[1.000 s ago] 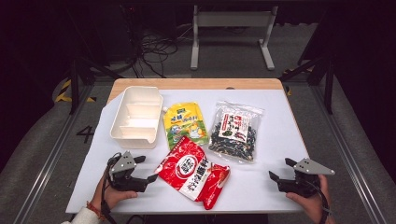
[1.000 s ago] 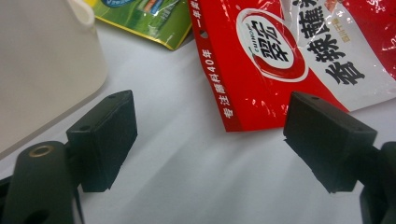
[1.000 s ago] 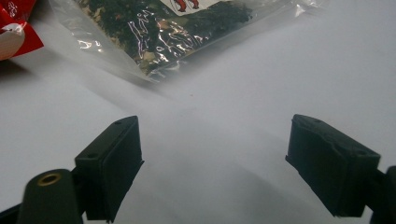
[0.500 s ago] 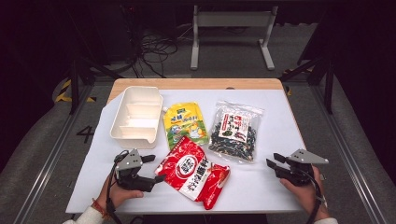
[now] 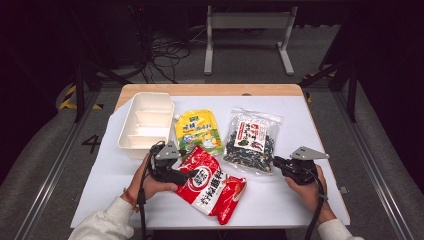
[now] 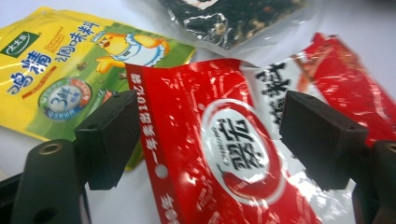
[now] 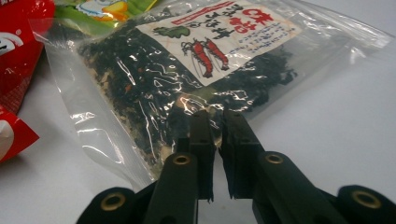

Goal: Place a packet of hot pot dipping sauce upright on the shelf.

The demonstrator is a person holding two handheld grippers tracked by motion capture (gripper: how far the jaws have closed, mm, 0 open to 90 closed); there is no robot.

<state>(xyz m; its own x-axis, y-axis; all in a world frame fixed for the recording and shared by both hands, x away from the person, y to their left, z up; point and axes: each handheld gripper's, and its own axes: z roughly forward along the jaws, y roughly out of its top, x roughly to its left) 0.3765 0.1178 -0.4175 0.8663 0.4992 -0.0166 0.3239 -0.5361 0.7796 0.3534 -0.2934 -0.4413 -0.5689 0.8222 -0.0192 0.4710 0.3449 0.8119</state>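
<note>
Lying between the wide-apart left tongs (image 6: 208,135), the red packet (image 6: 224,154).

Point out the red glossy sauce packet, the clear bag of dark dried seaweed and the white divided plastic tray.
red sauce packet (image 5: 212,187), high view, printed middle
clear seaweed bag (image 5: 250,141), high view, paper label
white divided tray (image 5: 131,120), high view, left rim

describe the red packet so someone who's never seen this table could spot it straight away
On the white table, look at the near edge, in front of the yellow pouch. The red packet lies there at a slant between the open left tongs. It is the only red one, with a white oval logo and a chilli.
</note>
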